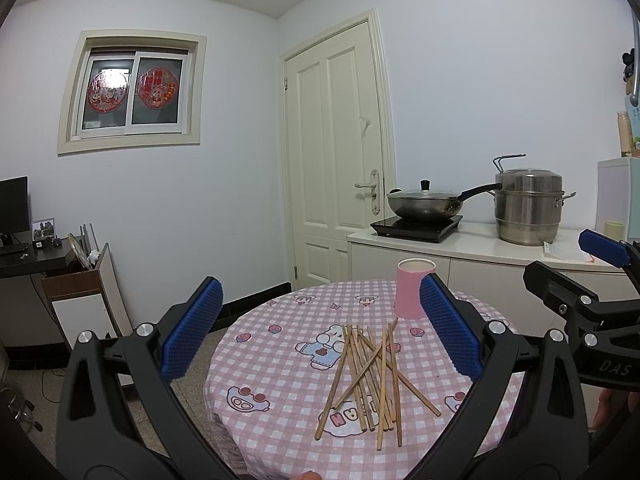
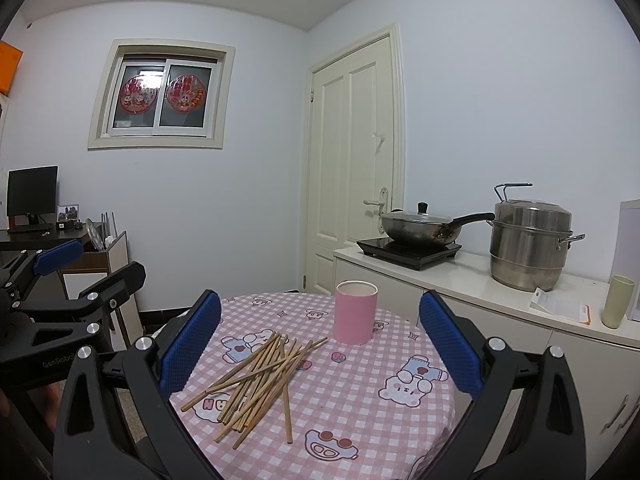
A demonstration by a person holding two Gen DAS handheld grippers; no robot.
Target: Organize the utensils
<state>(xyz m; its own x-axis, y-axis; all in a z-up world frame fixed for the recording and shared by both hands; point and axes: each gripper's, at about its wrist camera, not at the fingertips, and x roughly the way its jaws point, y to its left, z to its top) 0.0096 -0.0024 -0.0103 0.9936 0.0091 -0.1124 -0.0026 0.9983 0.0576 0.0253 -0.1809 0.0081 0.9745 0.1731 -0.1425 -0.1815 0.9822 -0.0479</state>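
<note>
Looking out from the left wrist, the left tongs (image 1: 320, 328) hang spread wide and empty above the near edge of the round table (image 1: 256, 364), framing the heap of chopsticks (image 1: 370, 376). The sticks lie crossed in the table's middle, most with their long axes running from the near edge toward the far one, straight ahead of these tongs. The pink cup (image 1: 413, 289) stands upright just beyond the heap, toward the far edge, partly hidden by the blue pad. The right tongs (image 1: 592, 264) show at the right, also spread.

From the right wrist, the right tongs (image 2: 320, 336) gape empty too; here the chopsticks (image 2: 260, 380) lie ahead and to the left, slanting toward the cup (image 2: 355, 312). The left tongs (image 2: 92, 256) hover beyond the table's left edge. Both seem about equally near; nothing blocks the heap.
</note>
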